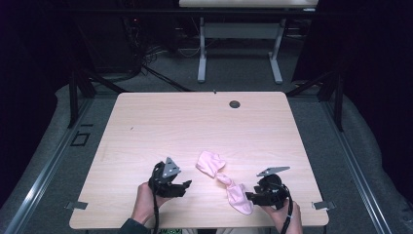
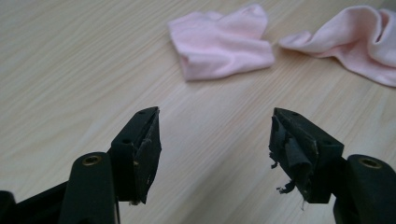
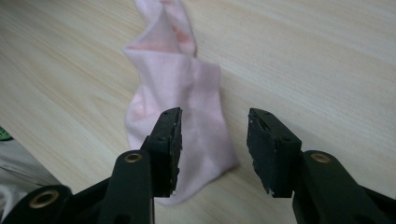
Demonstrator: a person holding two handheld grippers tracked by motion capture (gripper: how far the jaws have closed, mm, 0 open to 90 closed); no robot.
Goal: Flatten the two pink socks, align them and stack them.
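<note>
A pale pink sock (image 1: 238, 195) lies twisted on the wooden table (image 1: 195, 126), with a second crumpled pink lump (image 1: 210, 163) at its far end. Whether they are one piece I cannot tell. My right gripper (image 1: 251, 196) sits at the sock's near end, open; in the right gripper view the sock (image 3: 182, 88) lies under and beyond the jaws of the right gripper (image 3: 215, 137), and no pad presses it. My left gripper (image 1: 182, 186) is open to the left of the pink fabric, over bare wood. Its view shows the open left gripper (image 2: 215, 137) well short of the folded pink lump (image 2: 219, 44).
A dark round grommet (image 1: 234, 104) sits near the table's far edge. Small metal brackets (image 1: 78, 205) mark the front corners. Beyond the table stands a white-legged desk (image 1: 238, 29) on grey carpet. The table's front edge is close under both hands.
</note>
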